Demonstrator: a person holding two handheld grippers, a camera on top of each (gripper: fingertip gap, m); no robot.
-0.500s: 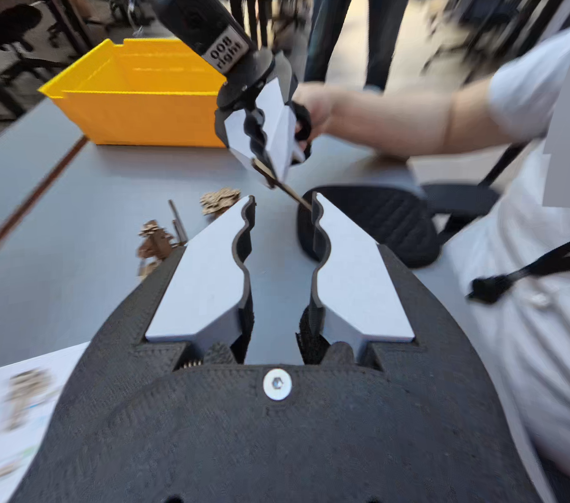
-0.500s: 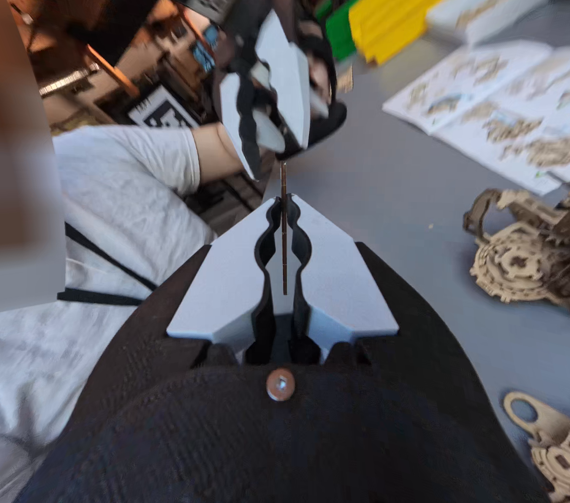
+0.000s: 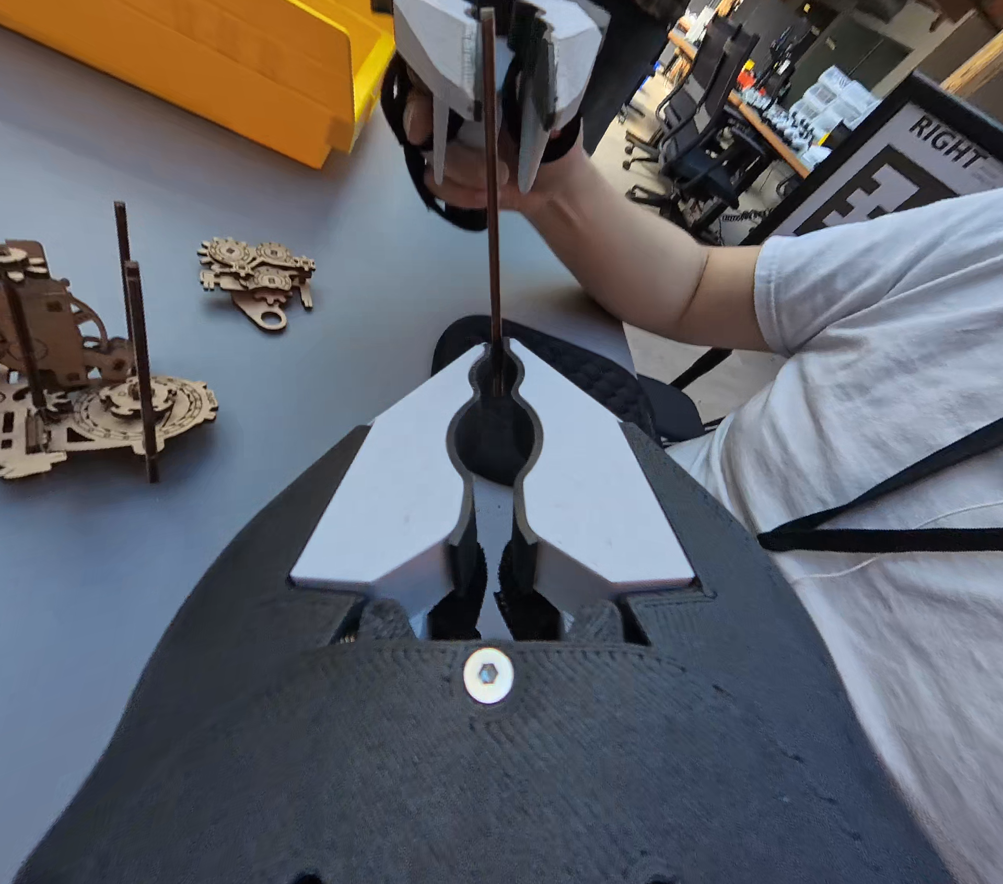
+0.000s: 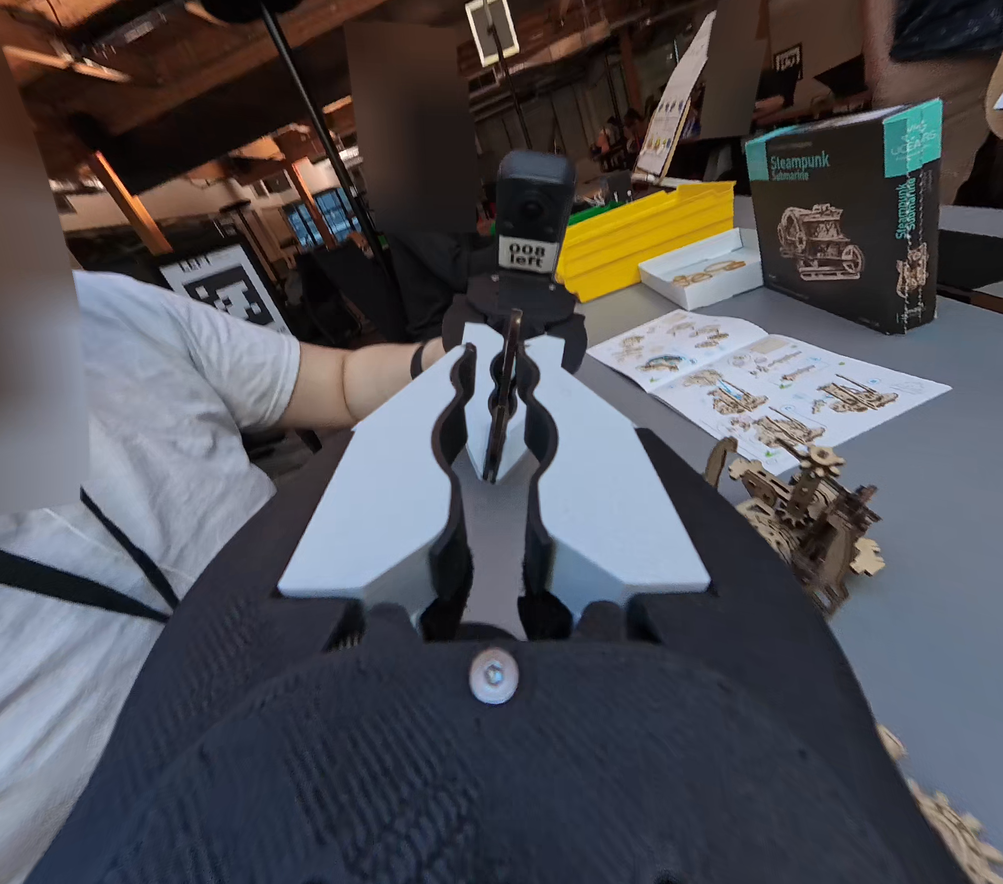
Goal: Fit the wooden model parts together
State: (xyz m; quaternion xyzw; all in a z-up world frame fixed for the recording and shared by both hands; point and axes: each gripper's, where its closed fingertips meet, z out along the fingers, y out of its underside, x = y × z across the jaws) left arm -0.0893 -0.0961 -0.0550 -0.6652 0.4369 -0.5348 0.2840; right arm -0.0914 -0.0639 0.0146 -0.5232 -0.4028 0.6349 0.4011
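- You have two grippers: the left gripper [image 3: 496, 359] low in the frame, the right gripper [image 3: 491, 60] at the top centre.
- One thin wooden strip [image 3: 493, 185] runs between them.
- Two wooden assemblies sit on the table: a tall model [image 3: 81, 369] at the left edge and a flat gear cluster [image 3: 255, 272] left of centre.
- One yellow bin [image 3: 179, 11] fills the upper left.
- One open instruction booklet [image 4: 760, 380] lies right of centre.
- One dark box [image 4: 846, 218] stands at upper right.
- One white tray [image 4: 700, 272] sits beside that box.

wooden model [image 3: 81, 369]: cut by left edge | wooden strip [image 3: 491, 185]: tip hidden between fingers
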